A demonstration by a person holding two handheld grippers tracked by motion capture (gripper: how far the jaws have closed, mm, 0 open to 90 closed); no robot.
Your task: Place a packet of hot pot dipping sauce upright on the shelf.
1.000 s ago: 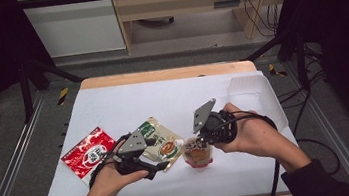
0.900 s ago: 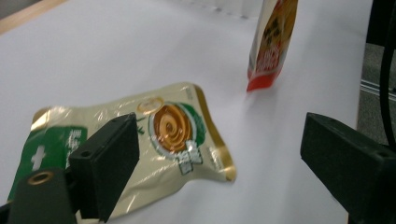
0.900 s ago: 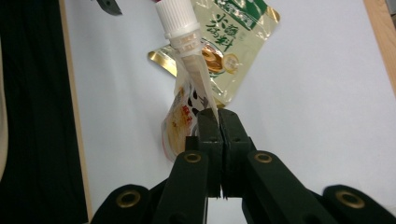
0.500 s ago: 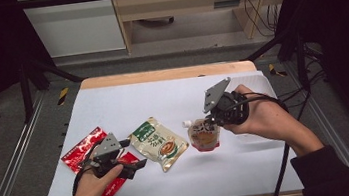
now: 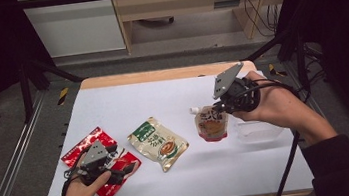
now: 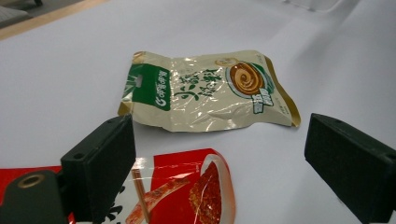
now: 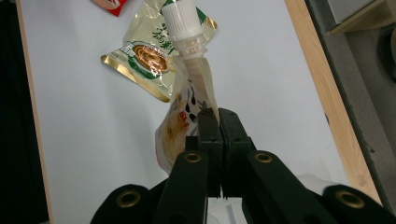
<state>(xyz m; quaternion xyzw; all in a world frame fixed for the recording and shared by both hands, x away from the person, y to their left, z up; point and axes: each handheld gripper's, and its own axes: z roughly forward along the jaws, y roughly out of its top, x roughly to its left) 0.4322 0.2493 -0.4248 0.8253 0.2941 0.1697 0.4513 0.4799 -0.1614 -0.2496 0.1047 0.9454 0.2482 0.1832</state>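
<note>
From the high view, my right gripper point(image 5: 220, 106) is up over the right half of the white surface point(image 5: 127, 98), jaws pinched together on the top edge of the spouted pouch point(image 5: 211, 123). The pouch hangs from them, its white cap poking out to the left, its bottom close to the surface, though I can't tell whether it touches. Just right of it sits a clear plastic container point(image 5: 258, 130). My left gripper point(image 5: 123, 170) is low at the near-left, over the red snack packet point(image 5: 100, 160), and its jaws have just been opening; they stand apart with nothing between them. In the middle lies the cream-and-green packet point(image 5: 158, 143), flat, apart from both grippers.

Left gripper view now: the two black jaws are spread wide to either side, gripping nothing. The red snack packet point(image 6: 187, 191) lies right under and between them at the bottom edge, the cream-and-green packet point(image 6: 210, 91) flat on the surface point(image 6: 70, 65) just beyond, green header to the left.

Right gripper view: the jaws are clamped tight, pads pressed flat on the pouch's edge. The spouted pouch point(image 7: 187, 116) stretches away from them, ribbed white cap point(image 7: 180, 18) at the far end. Beneath it the cream-and-green packet point(image 7: 144, 56) lies on the surface point(image 7: 261, 70), a red corner at the top edge.
</note>
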